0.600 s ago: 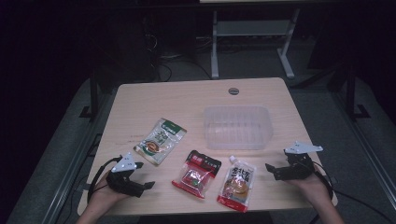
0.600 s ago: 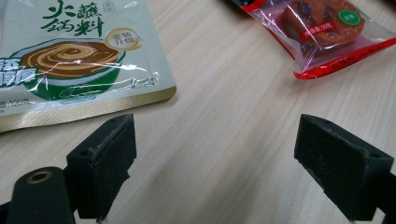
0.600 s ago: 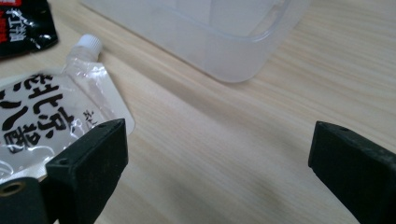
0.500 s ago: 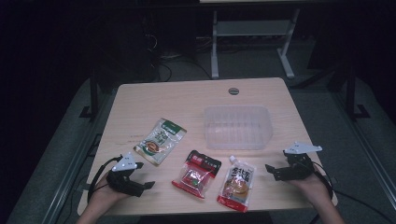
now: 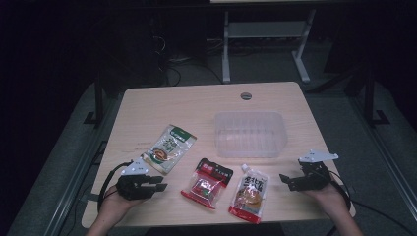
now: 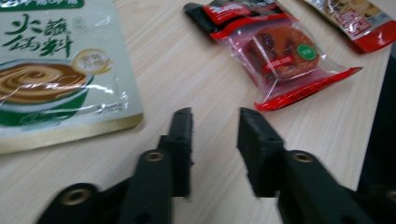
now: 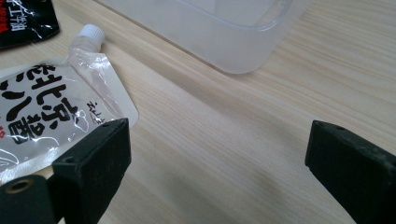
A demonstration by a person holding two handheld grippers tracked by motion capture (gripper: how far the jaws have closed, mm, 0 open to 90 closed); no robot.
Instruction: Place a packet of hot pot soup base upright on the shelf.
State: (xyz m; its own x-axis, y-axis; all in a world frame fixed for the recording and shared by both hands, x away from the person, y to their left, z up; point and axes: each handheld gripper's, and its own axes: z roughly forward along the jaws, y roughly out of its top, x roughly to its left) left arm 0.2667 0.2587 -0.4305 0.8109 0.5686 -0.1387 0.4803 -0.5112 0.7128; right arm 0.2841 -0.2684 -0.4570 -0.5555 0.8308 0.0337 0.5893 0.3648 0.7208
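We are holding the left gripper (image 5: 158, 183) low over the near left part of the wooden table (image 5: 206, 105), its jaws standing apart with a narrow gap and nothing but bare wood between them, as the left gripper view (image 6: 215, 135) shows. Just ahead of its tips and to its far side, the green-and-white sauce packet (image 5: 169, 149) is lying flat, its near corner close to the gripper's grey plate. Straight across from the jaws, the red-and-clear snack pack (image 5: 206, 183) is lying flat, a short way off and not touching them. We are keeping the right gripper (image 5: 287, 181) low over the near right part of the table, its jaws spread wide and empty; in the right gripper view (image 7: 217, 154) only bare table is showing between them. The white spouted pouch with the red bottom (image 5: 250, 191) is lying just in front of the right gripper's tips, its cap pointing toward the far side, and in the right gripper view the pouch's edge (image 7: 56, 116) is sitting right beside one jaw. The clear plastic tub (image 5: 251, 132) is standing beyond the right gripper, farther up the table.
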